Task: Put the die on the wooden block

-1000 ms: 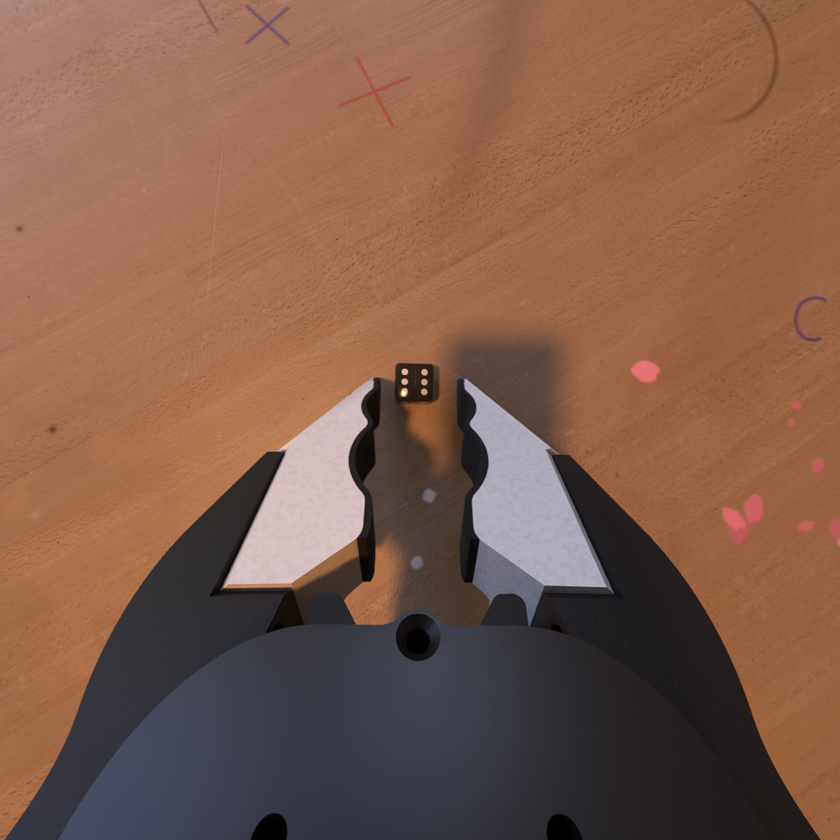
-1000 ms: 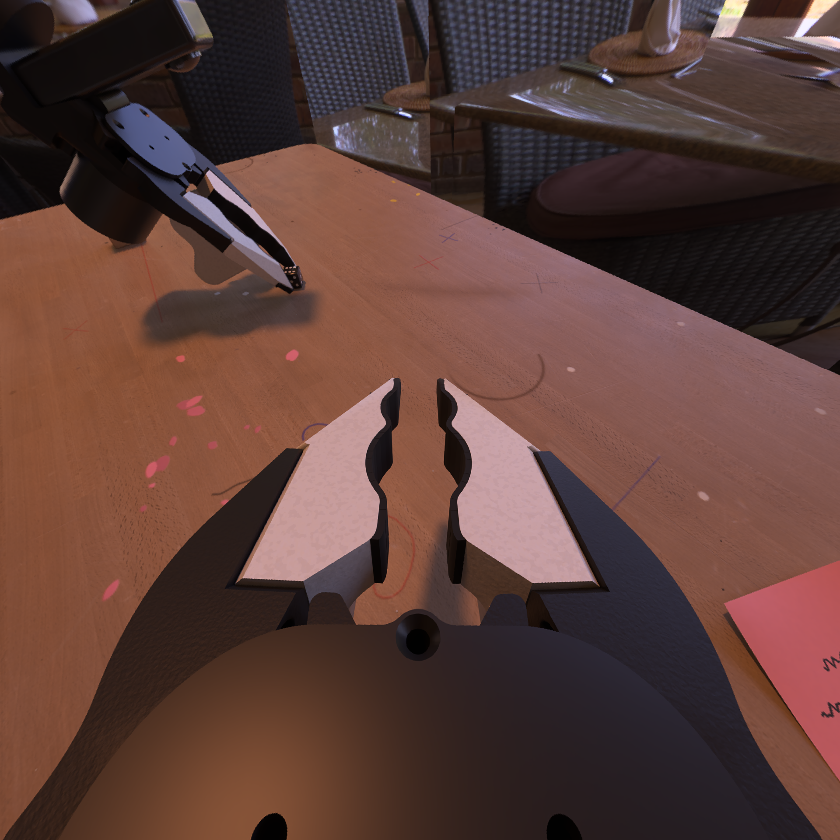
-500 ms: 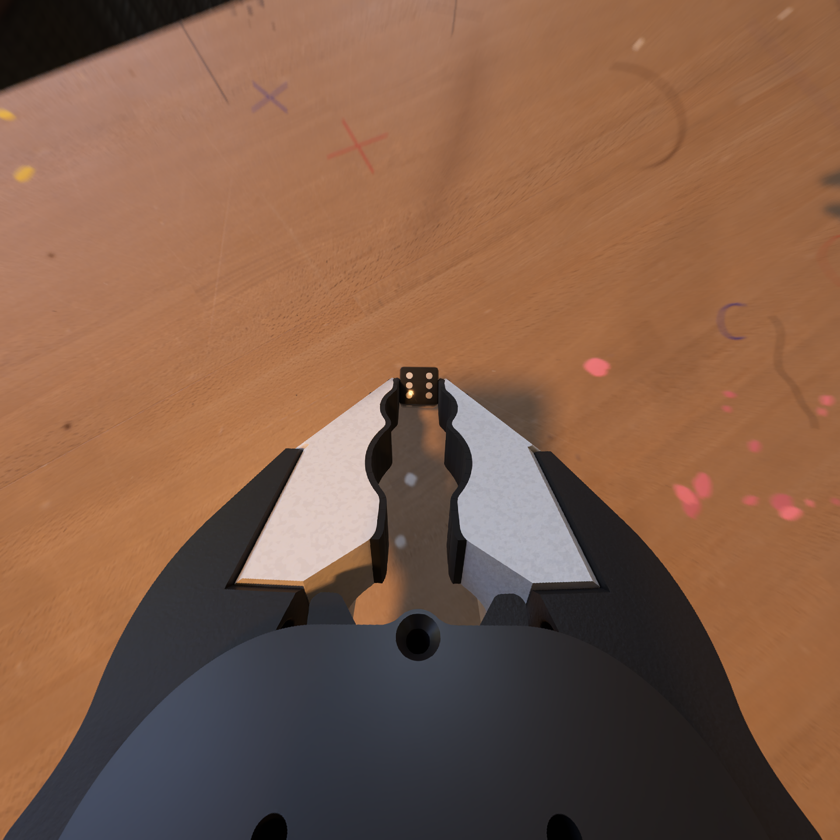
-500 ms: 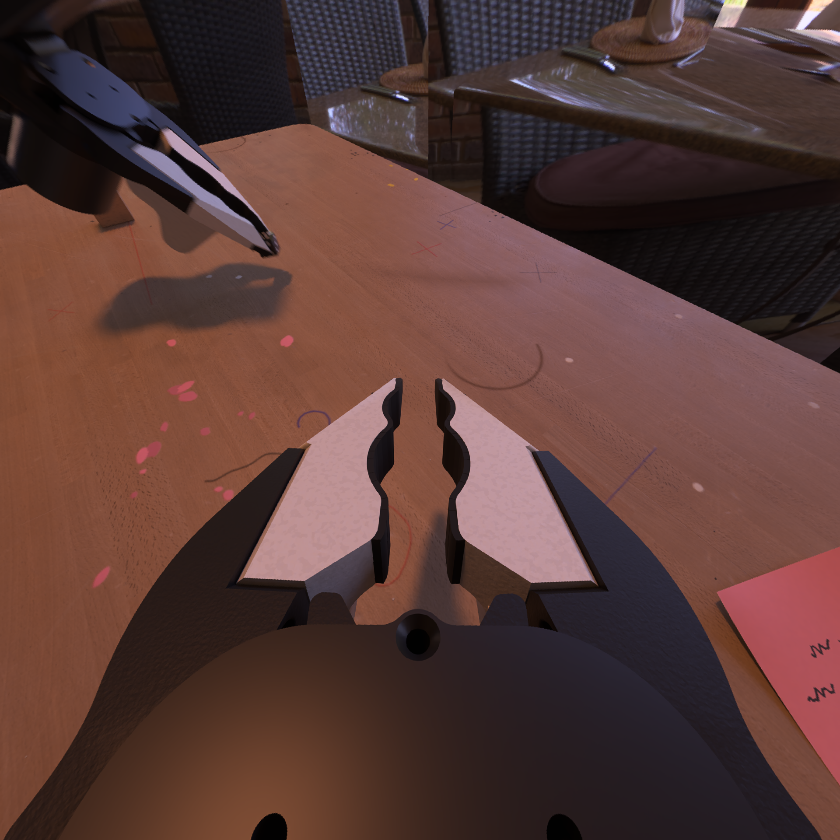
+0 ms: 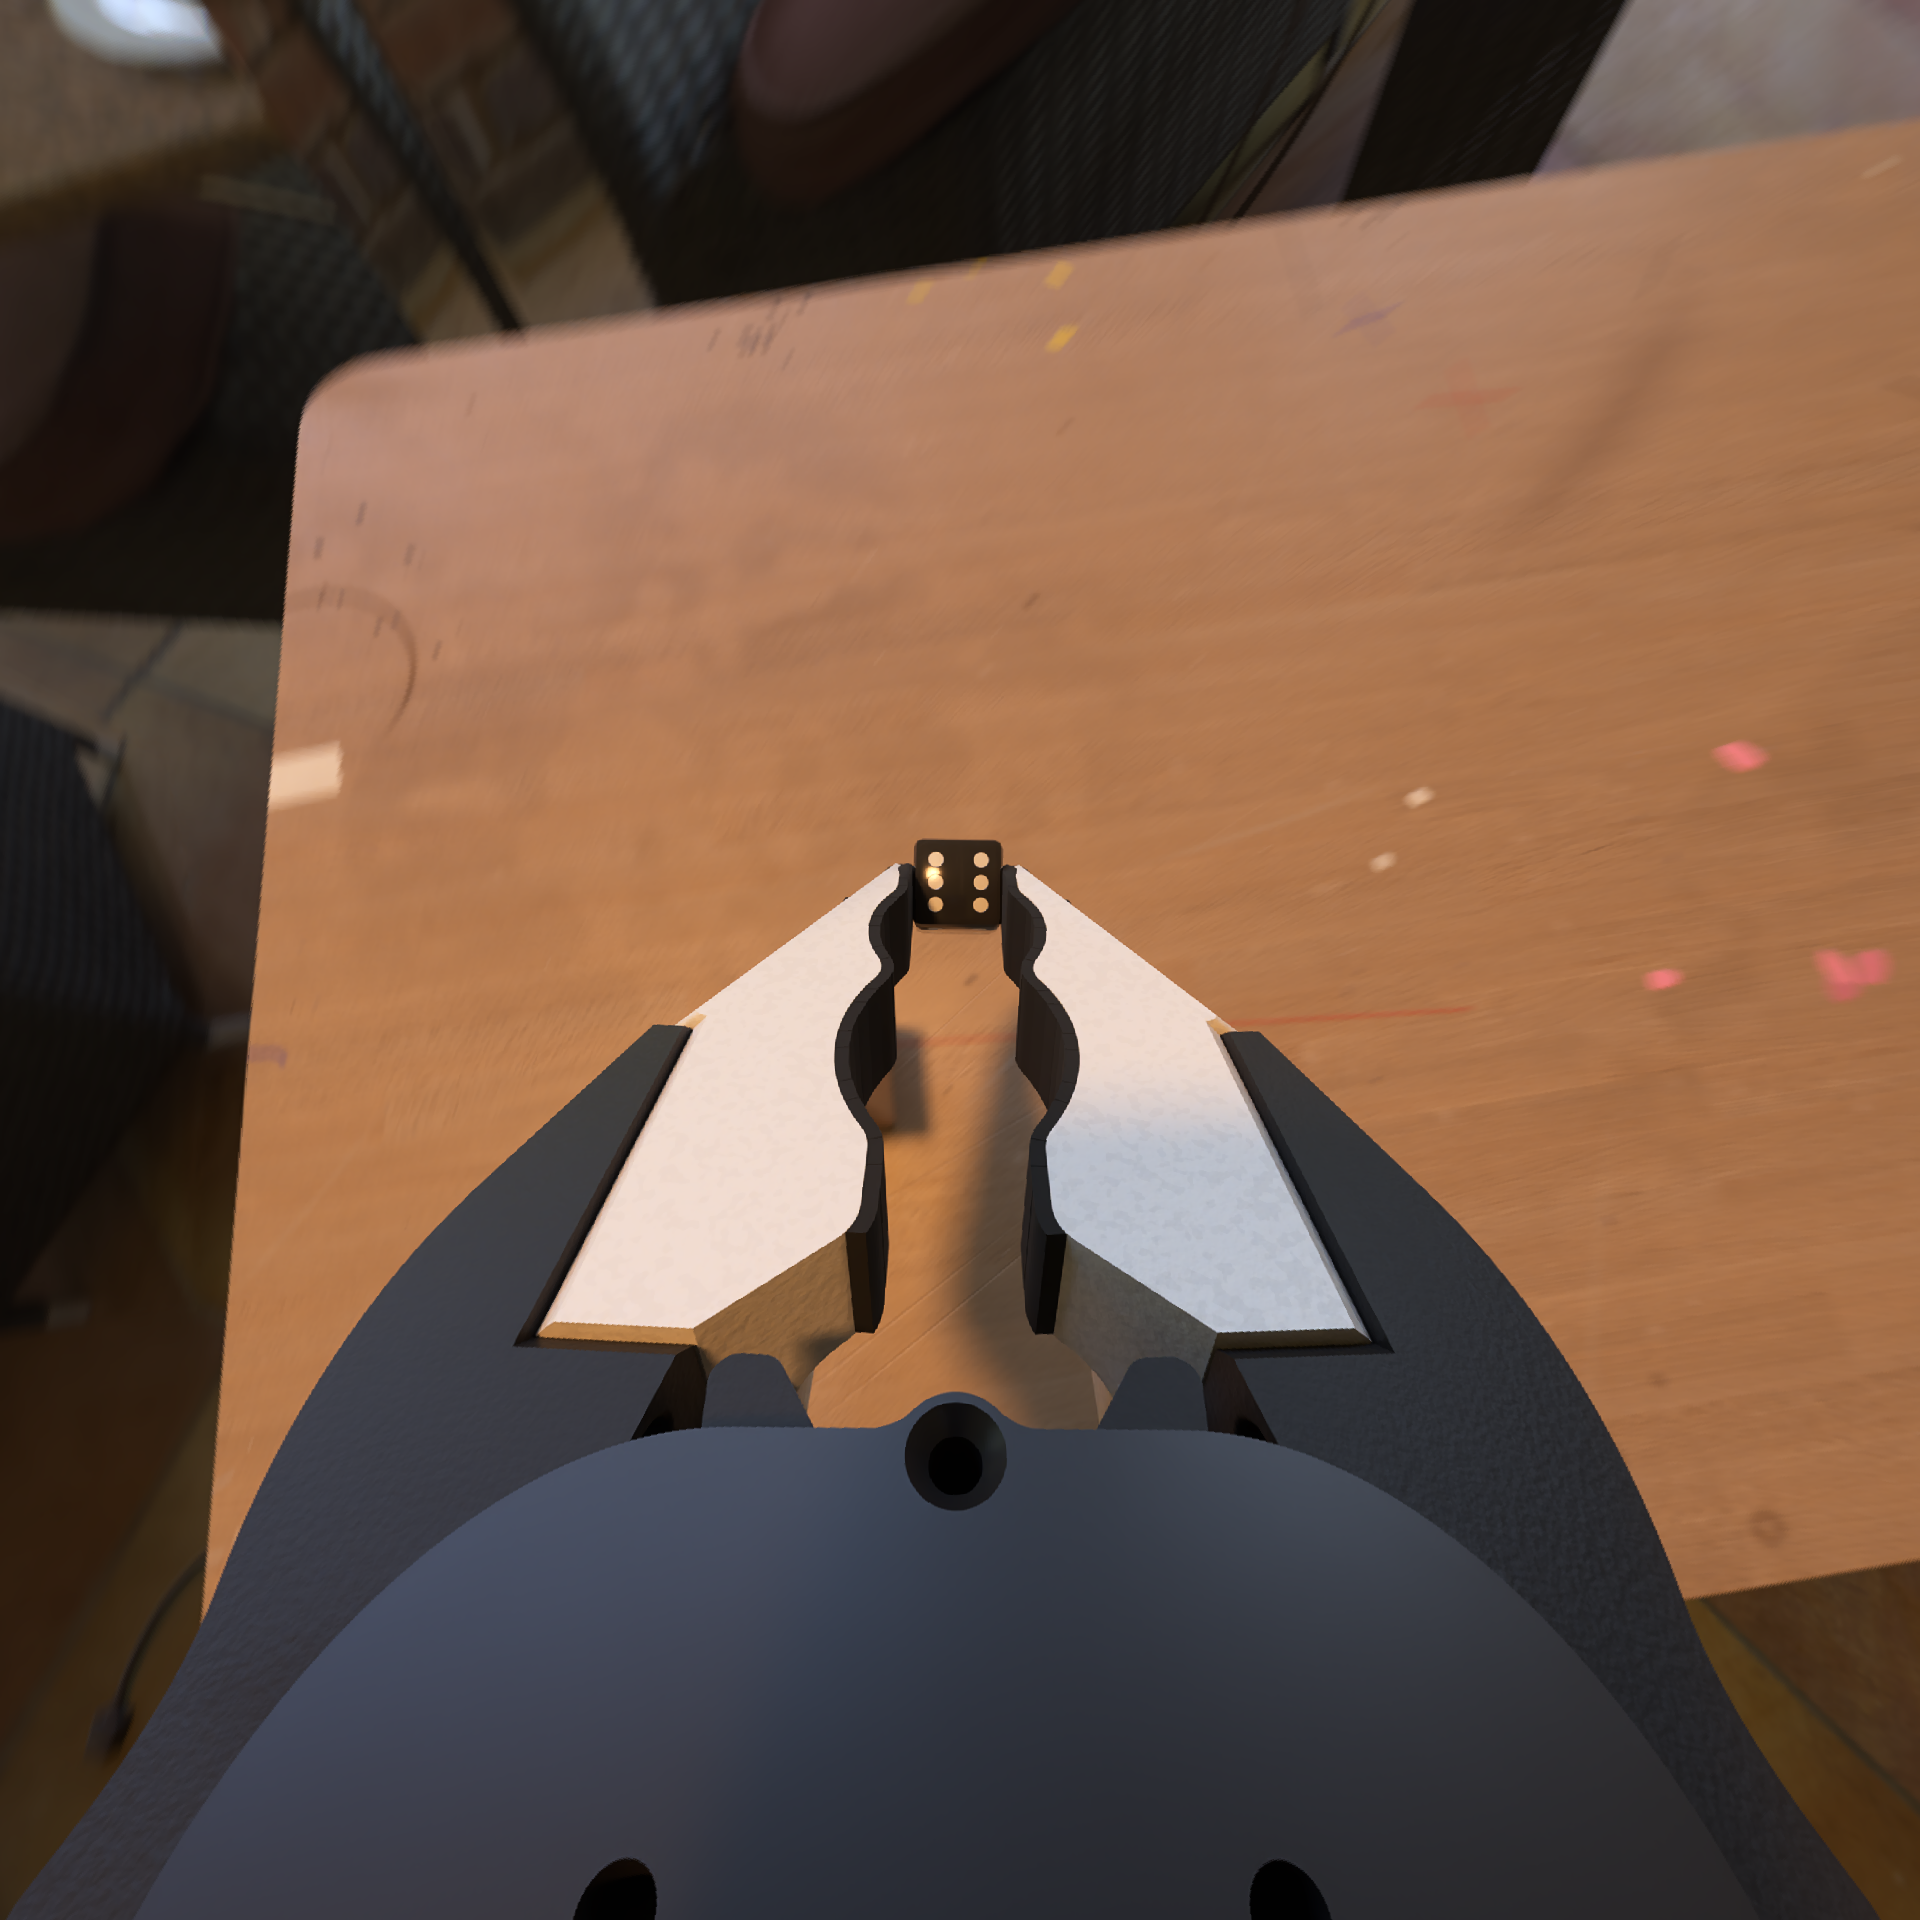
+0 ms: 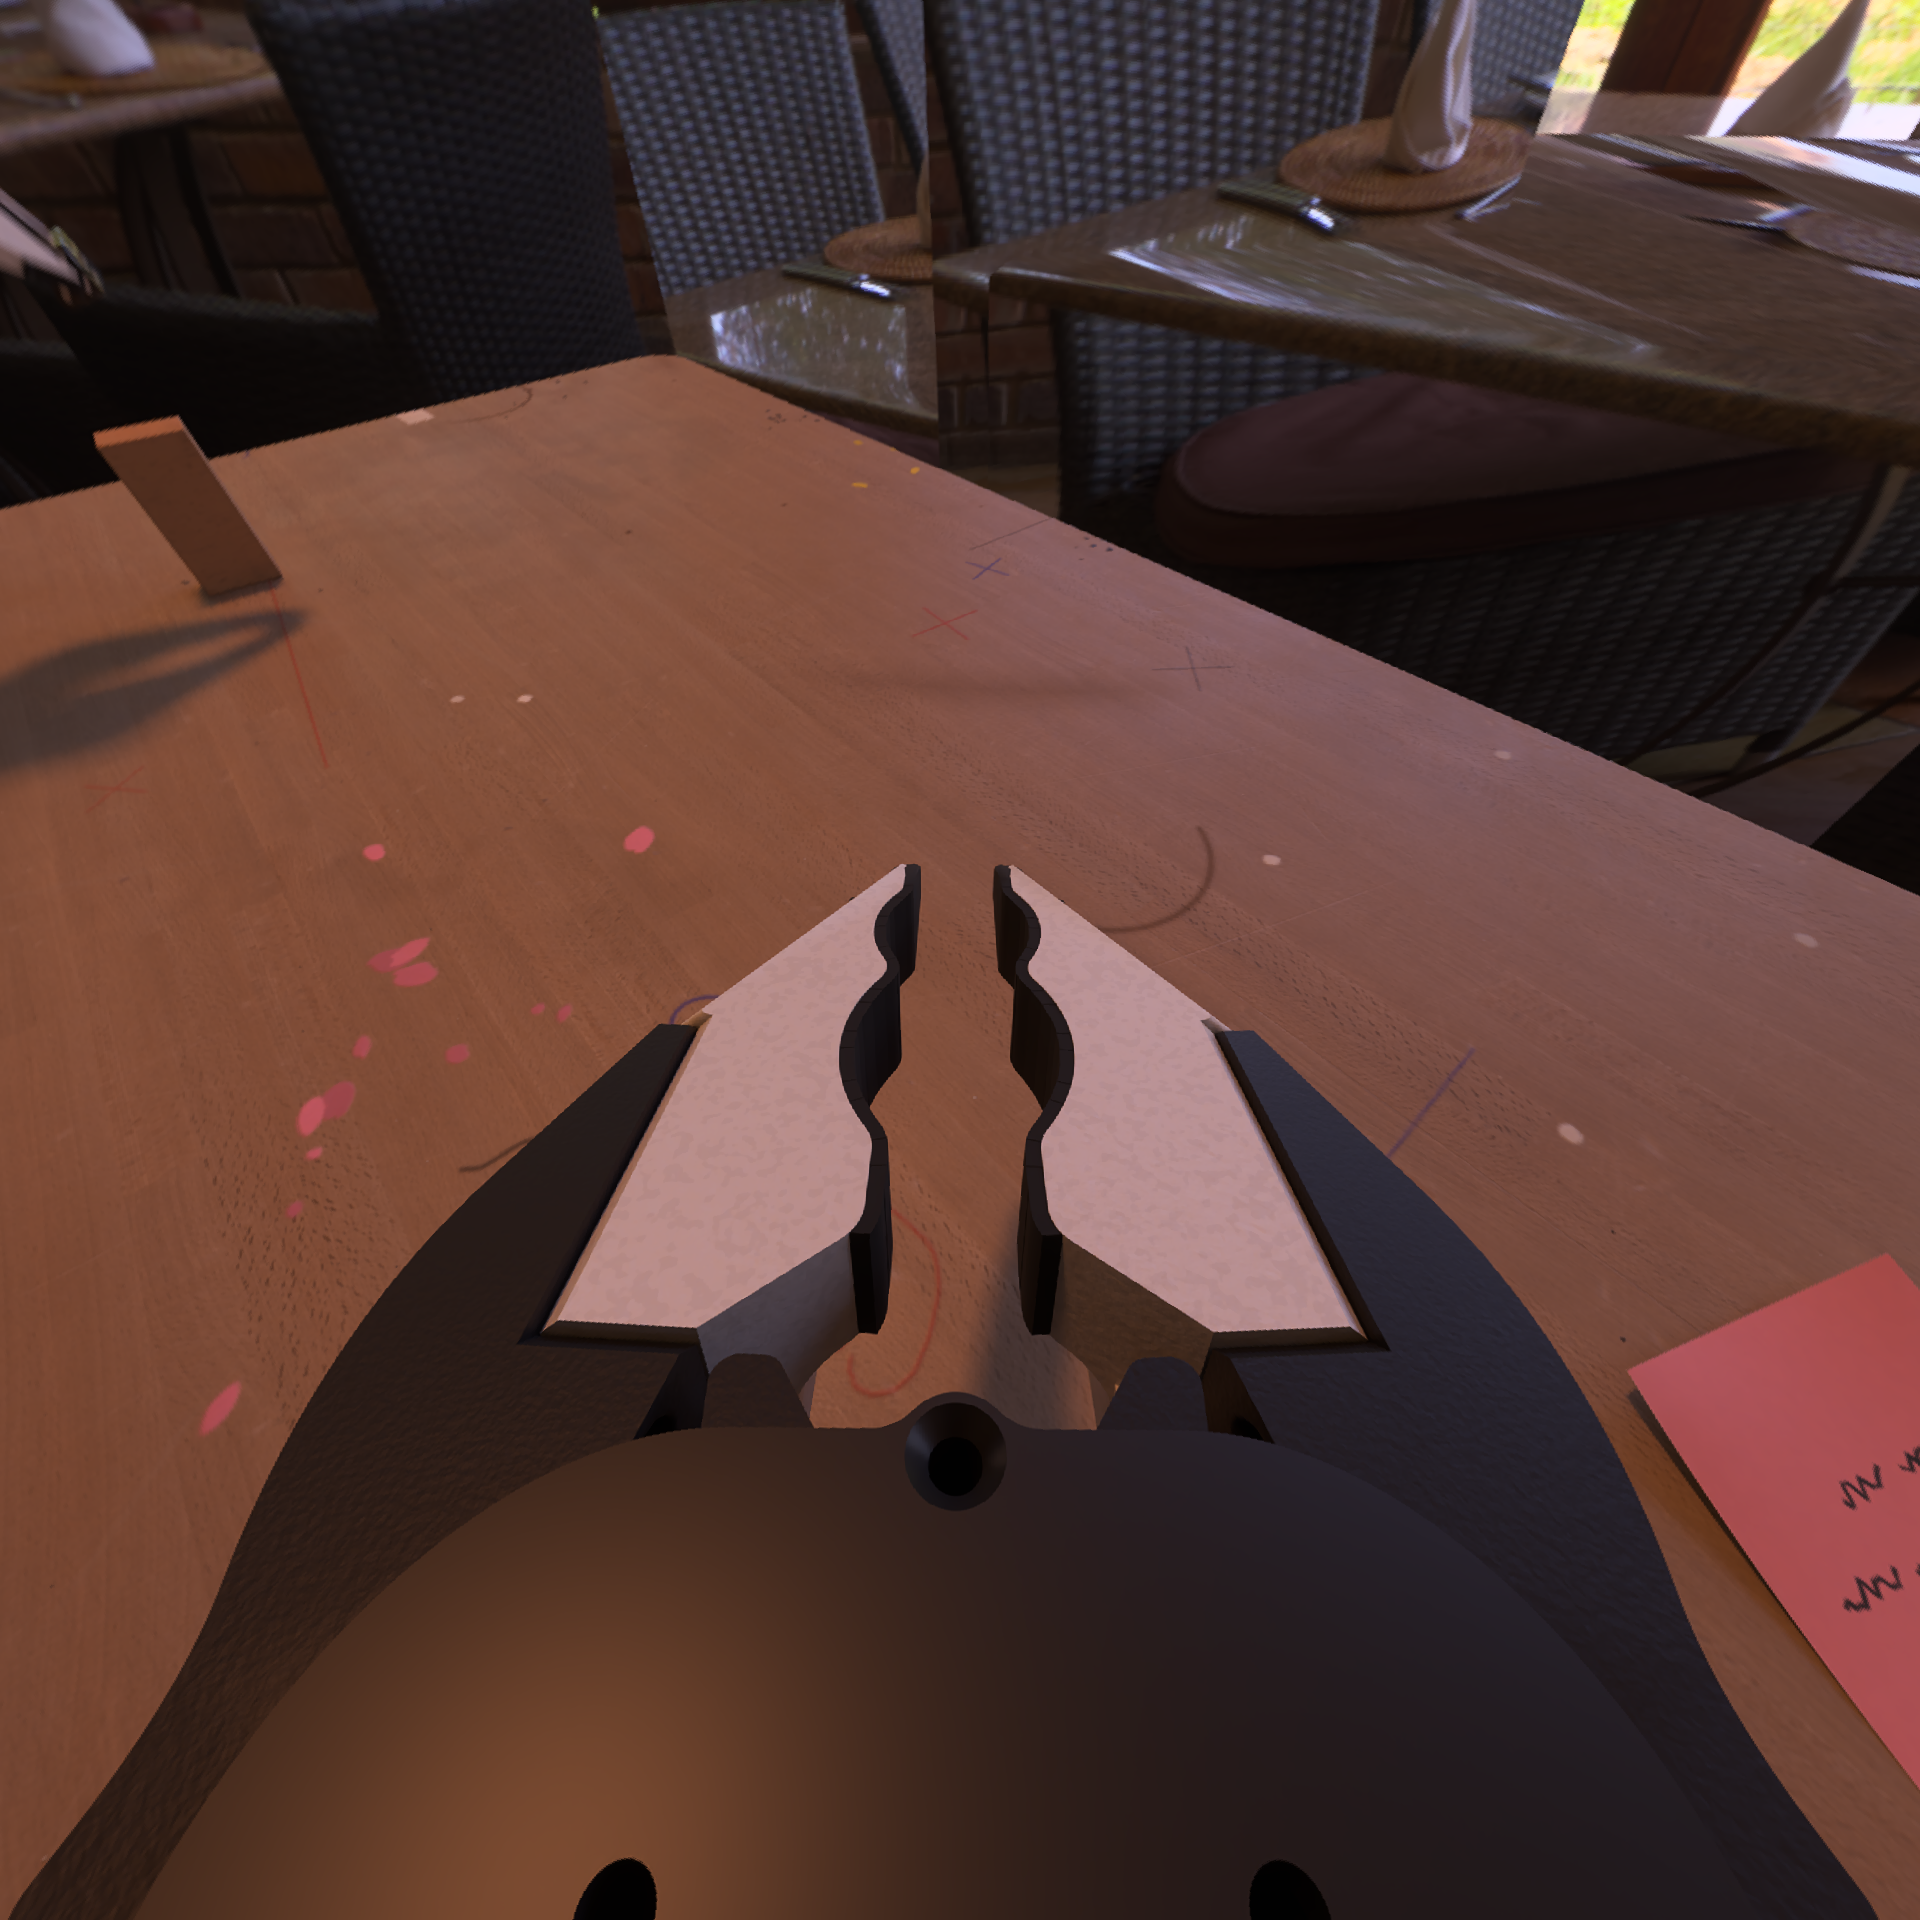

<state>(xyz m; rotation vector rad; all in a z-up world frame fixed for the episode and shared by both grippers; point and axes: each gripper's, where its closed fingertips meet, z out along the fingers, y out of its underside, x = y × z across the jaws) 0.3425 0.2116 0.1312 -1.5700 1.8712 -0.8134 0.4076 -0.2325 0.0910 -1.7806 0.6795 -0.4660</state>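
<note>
Now the left wrist view takes in far more of the scene than half a second ago: the tabletop (image 5: 1351,582) shows its rounded far corner and two edges, with dark wicker chairs (image 5: 1039,125) beyond, where earlier only wood grain filled the frame. I judge from this that the left tool (image 5: 957,883) has lifted well clear of the surface and is swinging (the wood is smeared with motion blur). In the right wrist view the same tool has nearly left the frame, only a sliver of it showing at the upper left edge, while its shadow (image 6: 135,665) stretches over the wood below.

That means the pick is done and the carry is under way. The wooden block (image 6: 187,509), a pale slab standing on end and looking tilted in the wide-angle view, sits near the far left edge of the tabletop, well apart from the right tool (image 6: 956,883); its small top face is where the load has to go.

The right tool hangs idle over the middle of the tabletop, its jaws parted with nothing between them, a pink paper (image 6: 1808,1507) lying near it on the right.

The die (image 5: 957,883) is pinched between the very tips of the left tool, held in the air. It is a small black cube with rounded corners and pale gold pips, six of them facing the camera in two columns, one catching a glint.
</note>
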